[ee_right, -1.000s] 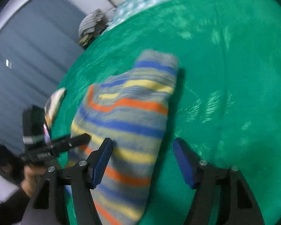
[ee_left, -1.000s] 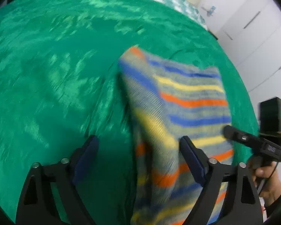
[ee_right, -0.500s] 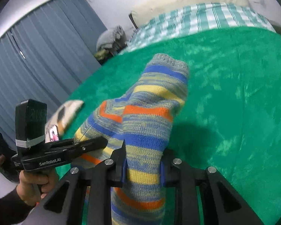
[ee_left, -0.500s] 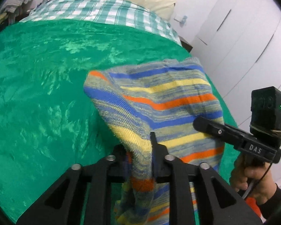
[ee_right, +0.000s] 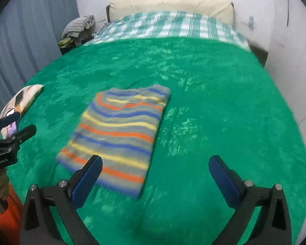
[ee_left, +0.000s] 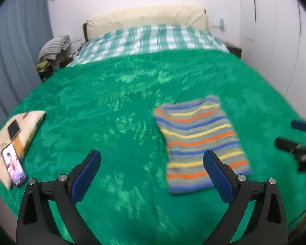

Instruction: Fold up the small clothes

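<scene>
A knit garment with blue, yellow, orange and grey stripes lies folded flat on the green blanket. My left gripper hovers above the blanket to the garment's left. Its jaws are opening wide with nothing between them. In the right wrist view the garment lies ahead and to the left. My right gripper hangs above its near right corner, jaws opening, holding nothing. Each view catches the other gripper at its edge: the right gripper and the left gripper.
A pillow with two phones on it lies at the blanket's left edge. A checked sheet and cream headboard are at the far end. Clothes pile by the curtain, white wardrobe doors stand right.
Half a second ago both grippers were shut on the lifted garment. They have let go, opened wide and pulled up and back. The garment now lies folded on the blanket.
</scene>
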Demonstrator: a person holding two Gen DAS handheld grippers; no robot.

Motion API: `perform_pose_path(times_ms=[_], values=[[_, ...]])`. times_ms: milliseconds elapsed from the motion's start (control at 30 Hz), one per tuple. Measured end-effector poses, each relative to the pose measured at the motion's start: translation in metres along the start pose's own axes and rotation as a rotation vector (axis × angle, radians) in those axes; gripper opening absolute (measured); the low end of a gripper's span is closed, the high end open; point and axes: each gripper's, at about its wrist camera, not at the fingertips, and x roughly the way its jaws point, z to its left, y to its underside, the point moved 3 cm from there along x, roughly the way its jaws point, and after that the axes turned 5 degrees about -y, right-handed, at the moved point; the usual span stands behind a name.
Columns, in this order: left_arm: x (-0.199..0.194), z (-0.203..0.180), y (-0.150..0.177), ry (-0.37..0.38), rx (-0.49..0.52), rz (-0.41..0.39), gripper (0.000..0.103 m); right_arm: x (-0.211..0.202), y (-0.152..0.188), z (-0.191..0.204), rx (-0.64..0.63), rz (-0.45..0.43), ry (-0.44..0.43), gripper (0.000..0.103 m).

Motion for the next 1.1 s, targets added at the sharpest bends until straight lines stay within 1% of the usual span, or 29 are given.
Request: perform_pose_path(times_ms=[33,67,100,167,267,333,367,400,467,567,667,767,833,933,1100], values=[[-0.018,0.002,-0.001,0.012,-0.014,-0.004,0.101,-0.014,0.002,-0.002,-0.003,-0.013,0.006,0.103],[-0.032,0.002,0.000,0.020,-0.030,-0.006,0.102,-0.032,0.005,0.006,-0.003,-0.028,0.006,0.103],[-0.038,0.003,0.000,0.014,-0.037,-0.011,0.102,-0.045,0.009,0.009,0.000,-0.037,0.000,0.103],[-0.052,0.005,0.002,-0.014,-0.040,-0.030,0.102,-0.077,0.019,0.016,0.007,-0.055,-0.015,0.103],[-0.076,0.004,0.009,-0.084,-0.018,-0.042,0.102,-0.103,0.028,0.030,-0.007,-0.068,-0.001,0.103],[-0.085,0.004,0.014,-0.104,-0.011,-0.016,0.102,-0.119,0.036,0.039,-0.013,-0.070,0.002,0.103],[-0.088,0.003,0.017,-0.108,-0.012,0.012,0.102,-0.125,0.039,0.044,-0.015,-0.066,-0.002,0.103],[-0.092,0.003,0.020,-0.111,-0.012,0.061,0.102,-0.132,0.043,0.048,-0.016,-0.058,-0.001,0.103],[-0.100,0.003,0.026,-0.099,-0.018,0.119,0.102,-0.143,0.050,0.055,-0.016,-0.047,0.012,0.103],[-0.126,0.005,0.038,-0.099,-0.024,0.160,0.102,-0.172,0.064,0.069,-0.027,-0.045,0.026,0.103],[-0.161,0.007,0.050,-0.099,-0.010,0.153,0.102,-0.207,0.080,0.083,-0.033,-0.026,0.052,0.102],[-0.194,0.007,0.059,-0.084,0.008,0.132,0.102,-0.243,0.095,0.098,-0.064,-0.021,0.048,0.102],[-0.208,0.007,0.062,-0.077,0.012,0.121,0.102,-0.259,0.101,0.106,-0.079,-0.025,0.047,0.102],[-0.219,0.009,0.062,-0.065,0.002,0.112,0.102,-0.274,0.106,0.116,-0.096,-0.028,0.051,0.102],[-0.224,0.013,0.061,-0.078,-0.012,0.093,0.102,-0.285,0.105,0.119,-0.105,-0.054,0.089,0.102]])
